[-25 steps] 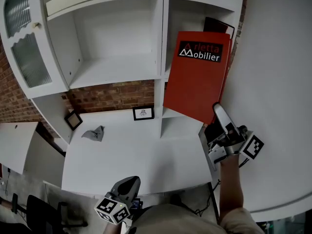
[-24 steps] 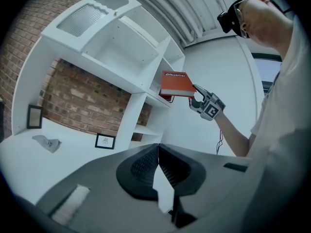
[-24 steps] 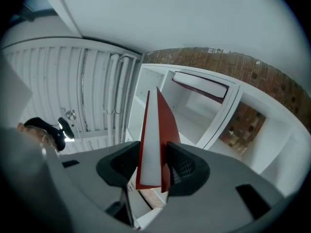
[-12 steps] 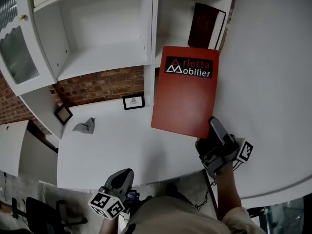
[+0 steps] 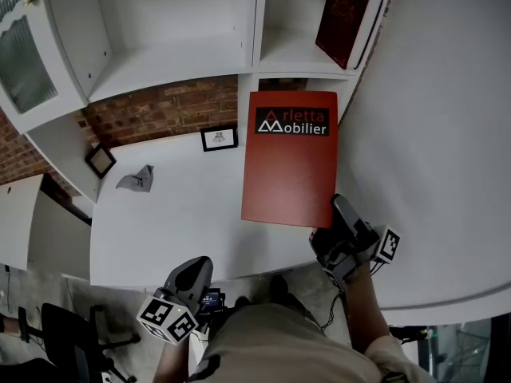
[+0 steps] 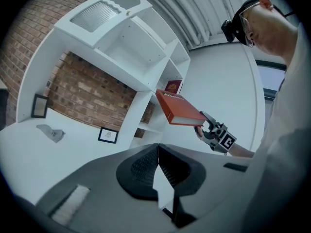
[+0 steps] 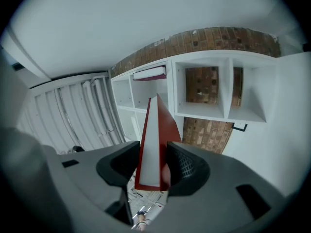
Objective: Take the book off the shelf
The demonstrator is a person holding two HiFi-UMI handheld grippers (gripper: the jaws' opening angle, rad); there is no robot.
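Head view: a second ago the red book (image 5: 289, 158) was tilted up against the white shelf unit (image 5: 168, 78) at about one o'clock. It has since sunk and swung square, and now hangs clear of the shelves over the far right part of the white table (image 5: 184, 222), cover up with its white lettering at the far end. The right gripper (image 5: 330, 220) has come down with it and grips the book's near corner at five o'clock. The right gripper view shows both pads pressed on the covers with the pale page edge between them. The left gripper (image 5: 194, 268) waits low at seven o'clock by the person's body, its jaws closed together on nothing. I'd say the book is off the shelf and only needs setting down. A darker red book (image 5: 347, 21) leans in the compartment at one o'clock
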